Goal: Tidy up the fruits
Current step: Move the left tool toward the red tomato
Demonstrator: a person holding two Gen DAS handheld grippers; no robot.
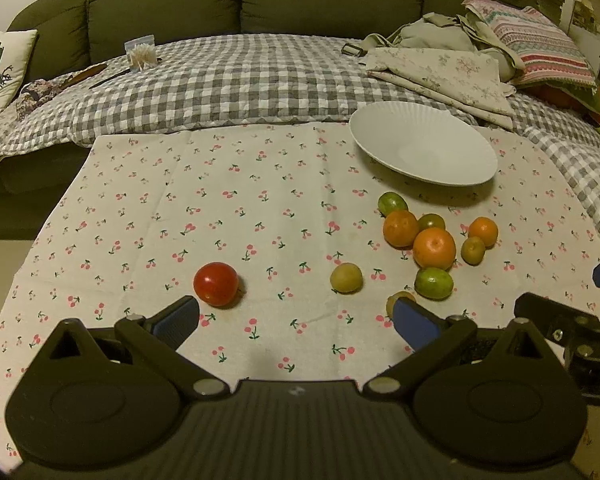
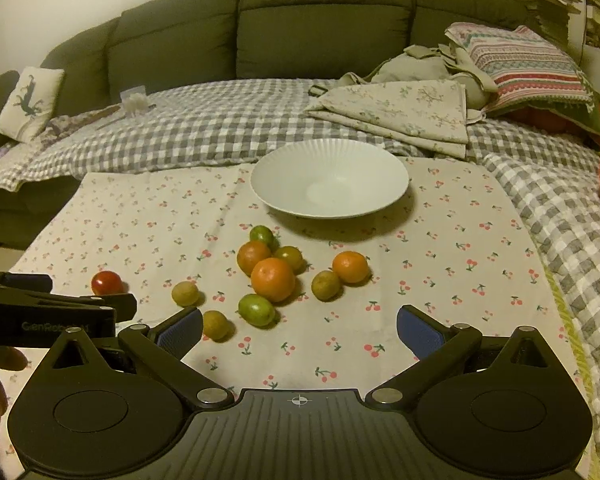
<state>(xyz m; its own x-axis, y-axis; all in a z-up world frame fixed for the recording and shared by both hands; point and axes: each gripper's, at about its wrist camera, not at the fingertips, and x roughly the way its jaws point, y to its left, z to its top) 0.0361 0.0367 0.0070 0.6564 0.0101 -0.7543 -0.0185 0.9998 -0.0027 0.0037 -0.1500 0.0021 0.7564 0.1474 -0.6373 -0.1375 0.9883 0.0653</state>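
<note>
A white ribbed plate (image 1: 380,148) (image 2: 284,200) sits empty at the back of the cherry-print cloth (image 1: 240,208). Before it lies a cluster of oranges (image 1: 434,248) (image 2: 273,279) and small green and yellow fruits (image 1: 433,283) (image 2: 257,310). A red tomato (image 1: 216,283) (image 2: 107,283) and a yellow fruit (image 1: 346,277) (image 2: 185,293) lie apart to the left. My left gripper (image 1: 296,322) is open and empty, just short of the tomato. My right gripper (image 2: 300,330) is open and empty, near the cluster's front.
A grey checked blanket (image 1: 240,80) covers the surface behind the cloth. Folded cloths and a striped pillow (image 1: 540,48) lie at the back right. A green sofa (image 2: 320,20) stands behind. A toothpick box (image 1: 141,53) sits at the back left.
</note>
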